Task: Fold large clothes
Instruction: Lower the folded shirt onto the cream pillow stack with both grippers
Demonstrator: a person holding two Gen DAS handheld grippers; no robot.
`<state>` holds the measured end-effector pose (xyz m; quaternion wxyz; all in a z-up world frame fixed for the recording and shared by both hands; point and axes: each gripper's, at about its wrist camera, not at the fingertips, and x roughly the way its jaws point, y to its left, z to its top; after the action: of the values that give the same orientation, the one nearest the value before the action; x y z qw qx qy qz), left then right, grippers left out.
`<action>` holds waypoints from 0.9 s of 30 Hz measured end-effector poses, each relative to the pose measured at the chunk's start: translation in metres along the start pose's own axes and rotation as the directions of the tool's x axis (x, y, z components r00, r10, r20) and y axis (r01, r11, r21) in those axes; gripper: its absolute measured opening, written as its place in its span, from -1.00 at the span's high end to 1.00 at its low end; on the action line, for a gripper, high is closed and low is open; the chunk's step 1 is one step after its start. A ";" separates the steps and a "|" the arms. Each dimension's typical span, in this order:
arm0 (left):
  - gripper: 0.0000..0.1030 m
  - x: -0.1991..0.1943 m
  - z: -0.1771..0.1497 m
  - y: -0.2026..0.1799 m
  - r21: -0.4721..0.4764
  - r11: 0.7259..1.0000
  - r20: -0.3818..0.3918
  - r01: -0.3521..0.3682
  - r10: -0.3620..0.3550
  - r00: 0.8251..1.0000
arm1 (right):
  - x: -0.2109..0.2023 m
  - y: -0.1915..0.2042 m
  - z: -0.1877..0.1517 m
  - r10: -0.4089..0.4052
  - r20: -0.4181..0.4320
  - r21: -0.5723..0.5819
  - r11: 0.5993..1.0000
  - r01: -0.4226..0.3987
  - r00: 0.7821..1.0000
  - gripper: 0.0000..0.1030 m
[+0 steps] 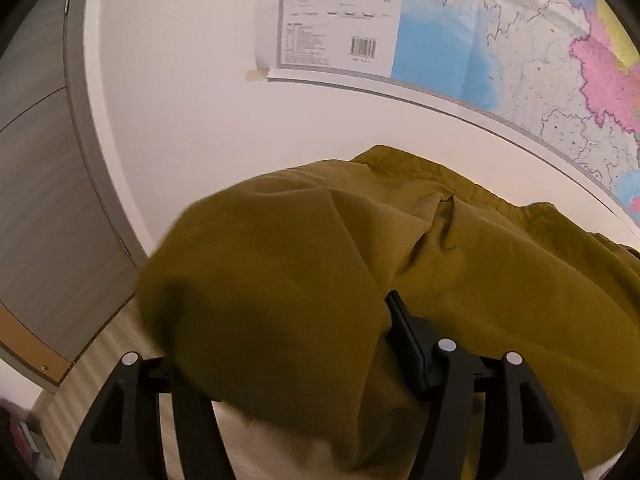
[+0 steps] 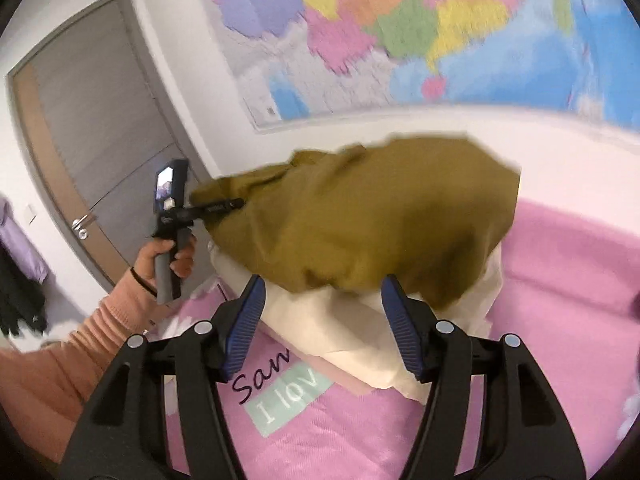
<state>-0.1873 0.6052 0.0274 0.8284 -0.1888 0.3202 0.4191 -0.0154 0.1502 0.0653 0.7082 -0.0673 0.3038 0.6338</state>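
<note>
Altogether one olive garment [image 2: 360, 216] lies on one cream cloth [image 2: 360, 336]; two grippers, right gripper [image 2: 322, 320] released, left gripper [image 1: 304, 344] draped, grip unclear.

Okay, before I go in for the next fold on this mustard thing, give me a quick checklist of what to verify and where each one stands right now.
1. Right gripper free of cloth: ok, its blue pads stand apart with nothing between them.
2. Left gripper free of cloth: not ok, the mustard-yellow fabric garment drapes over its fingers; whether it is pinched, cannot tell.
3. Garment supported: ok, it lies on the cream folded cloth on the pink bedspread.
4. Garment flat and smooth: not ok, it sits bunched and creased.
5. Next grab edge visible: cannot tell, hems are blurred.
</note>
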 end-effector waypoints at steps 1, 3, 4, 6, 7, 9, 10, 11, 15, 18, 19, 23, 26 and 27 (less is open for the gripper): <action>-0.20 -0.007 -0.002 0.001 0.001 1.000 0.005 0.003 -0.003 1.000 | -0.009 0.003 0.005 -0.002 0.024 -0.020 1.000 0.002 1.000 -0.14; -0.20 -0.023 -0.007 0.003 -0.002 1.000 0.038 0.002 -0.002 0.999 | -0.024 0.010 0.018 -0.032 0.094 -0.084 0.996 0.040 0.995 -0.14; -0.21 -0.030 -0.010 0.003 -0.008 1.000 0.065 0.005 -0.005 0.998 | -0.026 0.012 0.022 -0.050 0.110 -0.102 0.993 0.061 0.993 -0.14; -0.25 -0.046 -0.016 0.003 -0.028 1.000 0.110 0.009 -0.006 0.994 | -0.021 0.005 0.036 -0.092 0.129 -0.085 0.991 0.103 0.987 -0.16; -0.26 -0.052 -0.019 0.002 -0.036 0.999 0.113 0.010 -0.006 0.994 | -0.014 -0.002 0.040 -0.089 0.118 -0.064 0.993 0.097 0.989 -0.15; -0.26 -0.065 -0.025 -0.003 -0.038 0.999 0.140 0.013 -0.007 0.990 | 0.004 -0.013 0.047 -0.142 0.102 -0.039 0.988 0.146 0.985 -0.14; -0.27 -0.070 -0.027 -0.005 -0.030 0.999 0.151 0.015 -0.010 0.988 | 0.010 -0.017 0.046 -0.143 0.087 -0.034 0.989 0.146 0.986 -0.14; -0.29 -0.075 -0.029 -0.009 -0.018 1.000 0.168 0.017 -0.013 0.986 | 0.023 -0.026 0.046 -0.149 0.056 -0.012 0.989 0.150 0.987 -0.13; -0.39 -0.105 -0.042 -0.034 0.062 0.998 0.233 0.017 -0.031 0.972 | 0.051 -0.047 0.029 -0.196 -0.021 0.013 0.980 0.196 0.980 -0.03; -0.40 -0.117 -0.049 -0.050 0.116 0.993 0.246 0.037 -0.065 0.967 | 0.065 -0.061 0.015 -0.190 -0.062 0.039 0.981 0.192 0.980 0.00; -0.40 -0.120 -0.051 -0.056 0.130 0.990 0.245 0.047 -0.078 0.967 | 0.068 -0.065 0.013 -0.182 -0.075 0.046 0.981 0.186 0.980 0.01; -0.40 -0.119 -0.050 -0.068 0.136 0.988 0.236 0.077 -0.108 0.966 | 0.078 -0.074 0.003 -0.165 -0.156 0.086 0.980 0.180 0.974 0.02; -0.40 -0.114 -0.052 -0.079 0.152 0.985 0.225 0.085 -0.118 0.967 | 0.072 -0.066 0.004 -0.179 -0.181 0.061 0.979 0.193 0.967 0.00; -0.40 -0.113 -0.053 -0.081 0.158 0.983 0.218 0.093 -0.127 0.968 | 0.068 -0.062 0.007 -0.180 -0.175 0.054 0.980 0.192 0.968 0.01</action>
<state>-0.1910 0.4628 0.0702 0.8931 -0.0959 0.2424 0.3667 0.0464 0.2002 0.0181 0.7381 -0.1241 0.3775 0.5453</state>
